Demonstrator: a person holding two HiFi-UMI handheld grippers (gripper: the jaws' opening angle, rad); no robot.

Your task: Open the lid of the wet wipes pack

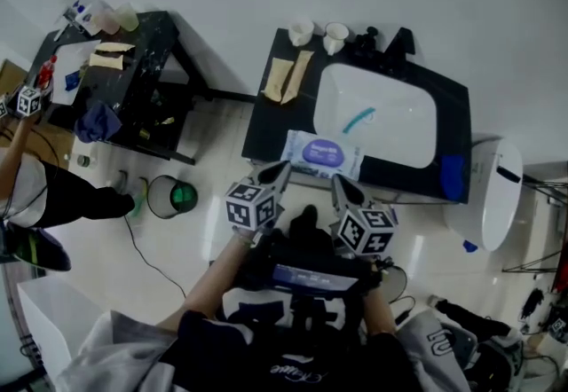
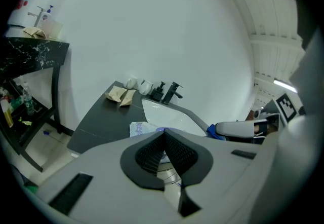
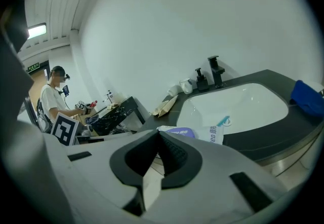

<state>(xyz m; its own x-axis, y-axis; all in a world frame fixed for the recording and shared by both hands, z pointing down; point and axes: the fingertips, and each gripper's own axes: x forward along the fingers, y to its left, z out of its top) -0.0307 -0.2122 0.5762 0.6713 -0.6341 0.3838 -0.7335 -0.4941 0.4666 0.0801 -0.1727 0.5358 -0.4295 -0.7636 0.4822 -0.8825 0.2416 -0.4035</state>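
While the dark rectangular bench (image 1: 266,120) carries a white oval sink basin (image 1: 382,115), the white soft wet wipes pack with its purple oval lid (image 1: 321,153) lies flat at the bench's 6 o'clock edge. Near the pack, the left gripper (image 1: 277,174) at 7 o'clock and the right gripper (image 1: 343,188) at 5 o'clock hover, fingers closed on nothing.

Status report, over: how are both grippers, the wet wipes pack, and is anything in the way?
Left gripper and right gripper shut, empty, short of the counter. Wet wipes pack flat by the sink, lid down. Nothing between them.
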